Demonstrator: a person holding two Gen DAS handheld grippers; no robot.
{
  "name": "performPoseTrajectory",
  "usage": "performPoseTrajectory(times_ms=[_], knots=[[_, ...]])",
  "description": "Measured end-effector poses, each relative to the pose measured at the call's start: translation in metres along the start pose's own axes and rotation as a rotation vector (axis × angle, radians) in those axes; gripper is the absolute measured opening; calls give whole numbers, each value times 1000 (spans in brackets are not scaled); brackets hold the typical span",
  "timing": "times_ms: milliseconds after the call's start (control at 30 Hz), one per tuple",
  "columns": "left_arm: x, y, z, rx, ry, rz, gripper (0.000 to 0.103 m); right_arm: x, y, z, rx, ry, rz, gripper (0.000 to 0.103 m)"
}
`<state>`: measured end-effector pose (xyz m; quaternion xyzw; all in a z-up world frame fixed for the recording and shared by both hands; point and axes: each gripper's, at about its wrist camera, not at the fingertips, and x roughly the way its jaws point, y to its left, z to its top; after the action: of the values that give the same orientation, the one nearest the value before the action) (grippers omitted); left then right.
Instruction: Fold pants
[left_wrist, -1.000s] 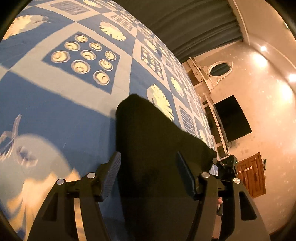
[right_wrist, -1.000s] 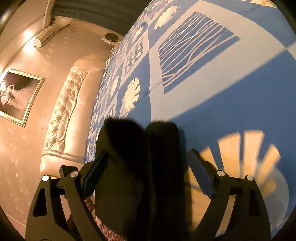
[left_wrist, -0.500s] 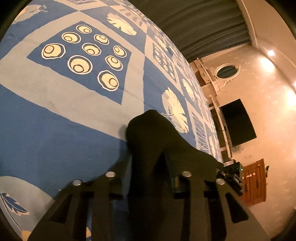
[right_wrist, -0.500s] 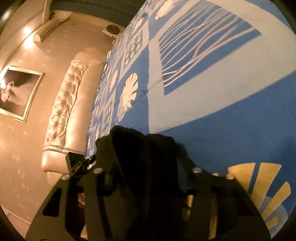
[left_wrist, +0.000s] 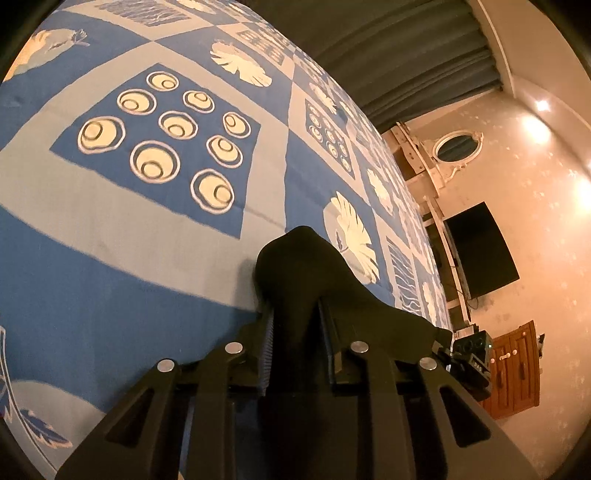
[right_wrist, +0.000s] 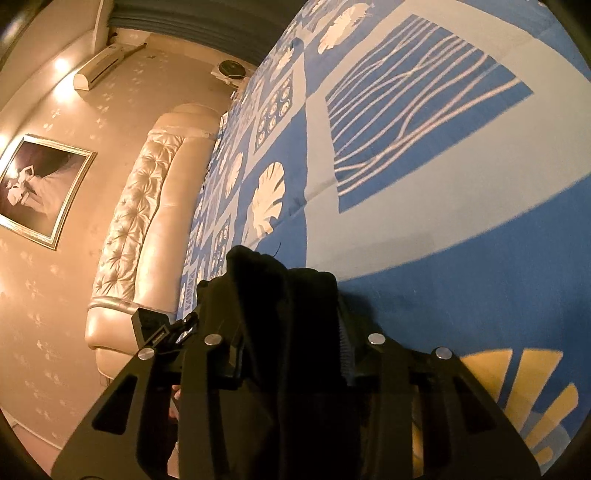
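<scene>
Now both jaws are closing on the black pants (left_wrist: 303, 266).

You have the pants (left_wrist: 306, 266) bunched on the bedspread (left_wrist: 110, 229), with the headboard (right_wrist: 147, 221) off beyond the bed's left edge.

Legible text, labels, brands, numbers, signs: I find none in either wrist view. The bedspread (left_wrist: 147, 229) carries only printed rings, leaves and wavy lines, no lettering. The framed picture (right_wrist: 40, 188) on the wall shows no caption I can read.
</scene>
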<state>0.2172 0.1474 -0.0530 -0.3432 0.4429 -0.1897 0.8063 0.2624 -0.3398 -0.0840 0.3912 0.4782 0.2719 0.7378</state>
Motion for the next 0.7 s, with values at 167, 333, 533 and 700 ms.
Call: performPoseTrajectory(times_ms=[167, 333, 533, 700], knots=[[4, -1, 7, 2, -2, 10, 22, 4, -2, 7, 10, -9, 7, 36], [11, 5, 11, -14, 13, 6, 22, 9, -12, 9, 44, -13, 25, 36], [14, 10, 10, -36, 42, -29, 25, 6, -17, 4, 76, -21, 48, 41], [1, 12, 0, -50, 55, -59, 29, -14, -21, -13, 105, -40, 69, 59]])
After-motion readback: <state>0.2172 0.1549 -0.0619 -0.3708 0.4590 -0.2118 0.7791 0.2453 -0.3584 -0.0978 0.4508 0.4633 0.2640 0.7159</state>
